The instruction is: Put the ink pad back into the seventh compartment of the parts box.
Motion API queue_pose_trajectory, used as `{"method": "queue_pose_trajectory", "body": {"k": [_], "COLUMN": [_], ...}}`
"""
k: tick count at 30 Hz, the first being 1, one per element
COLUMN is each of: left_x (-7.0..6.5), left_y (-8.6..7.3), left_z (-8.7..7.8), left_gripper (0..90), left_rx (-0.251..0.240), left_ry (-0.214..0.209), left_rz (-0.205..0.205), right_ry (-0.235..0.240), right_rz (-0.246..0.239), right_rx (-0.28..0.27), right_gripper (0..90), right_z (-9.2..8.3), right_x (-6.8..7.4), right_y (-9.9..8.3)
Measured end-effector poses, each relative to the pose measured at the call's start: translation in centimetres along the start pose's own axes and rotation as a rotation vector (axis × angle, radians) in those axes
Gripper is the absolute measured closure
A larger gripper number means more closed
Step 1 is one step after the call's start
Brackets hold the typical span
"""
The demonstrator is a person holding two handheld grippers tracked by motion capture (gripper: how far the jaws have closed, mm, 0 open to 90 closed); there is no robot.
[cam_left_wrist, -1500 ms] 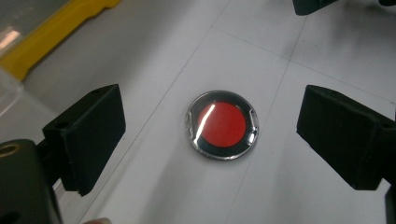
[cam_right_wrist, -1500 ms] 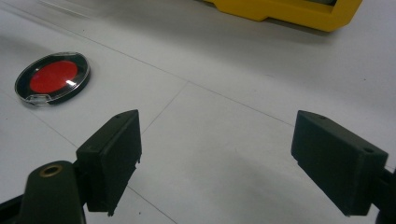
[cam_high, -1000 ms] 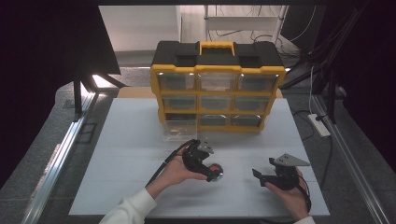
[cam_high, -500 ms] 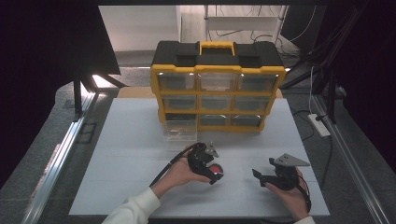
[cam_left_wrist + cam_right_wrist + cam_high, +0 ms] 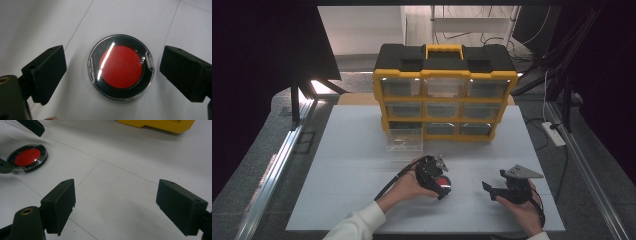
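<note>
Left hand-held gripper (image 5: 112, 72) wide open, jaws either side of red disc case (image 5: 121, 67) on worktop (image 5: 37, 25); right hand-held gripper (image 5: 115, 205) open too, nothing between.

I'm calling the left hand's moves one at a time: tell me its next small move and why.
Probably lower the left gripper and close it on the round red-centred case. Its jaws stand open, one either side of the case, neither touching it, and the case lies flat on the white table. The right gripper is open, off to the side.
</note>
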State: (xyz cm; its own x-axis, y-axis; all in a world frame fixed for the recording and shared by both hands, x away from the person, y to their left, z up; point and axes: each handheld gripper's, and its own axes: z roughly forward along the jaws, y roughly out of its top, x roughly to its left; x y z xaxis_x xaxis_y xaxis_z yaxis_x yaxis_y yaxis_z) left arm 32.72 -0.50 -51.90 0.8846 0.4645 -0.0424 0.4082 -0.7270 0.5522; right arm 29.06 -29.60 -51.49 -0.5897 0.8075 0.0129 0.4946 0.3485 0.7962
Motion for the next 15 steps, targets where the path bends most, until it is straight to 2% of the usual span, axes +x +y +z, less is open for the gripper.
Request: {"method": "queue_pose_trajectory", "body": {"k": [7, 13, 15], "left_x": [-0.08, -0.19, -0.24], "left_y": [-0.02, -0.02, -0.01], "left_z": [0.73, 0.75, 0.63], "left_gripper": [7.4, 8.5, 11.5], "left_rx": [0.027, 0.024, 0.02], "left_ry": [0.0, 0.009, 0.008], "left_rz": [-0.001, -0.006, -0.006], "right_ry": [0.004, 0.003, 0.003], "right_rz": [0.003, 0.004, 0.004], "right_rx": [-0.002, -0.002, -0.002], "right_gripper": [16.5, 16.5, 16.5], "right_z": [-0.01, -0.01, -0.01], "right_x": [-0.03, -0.05, -0.06], "right_y": [-0.03, -0.04, -0.04]}}
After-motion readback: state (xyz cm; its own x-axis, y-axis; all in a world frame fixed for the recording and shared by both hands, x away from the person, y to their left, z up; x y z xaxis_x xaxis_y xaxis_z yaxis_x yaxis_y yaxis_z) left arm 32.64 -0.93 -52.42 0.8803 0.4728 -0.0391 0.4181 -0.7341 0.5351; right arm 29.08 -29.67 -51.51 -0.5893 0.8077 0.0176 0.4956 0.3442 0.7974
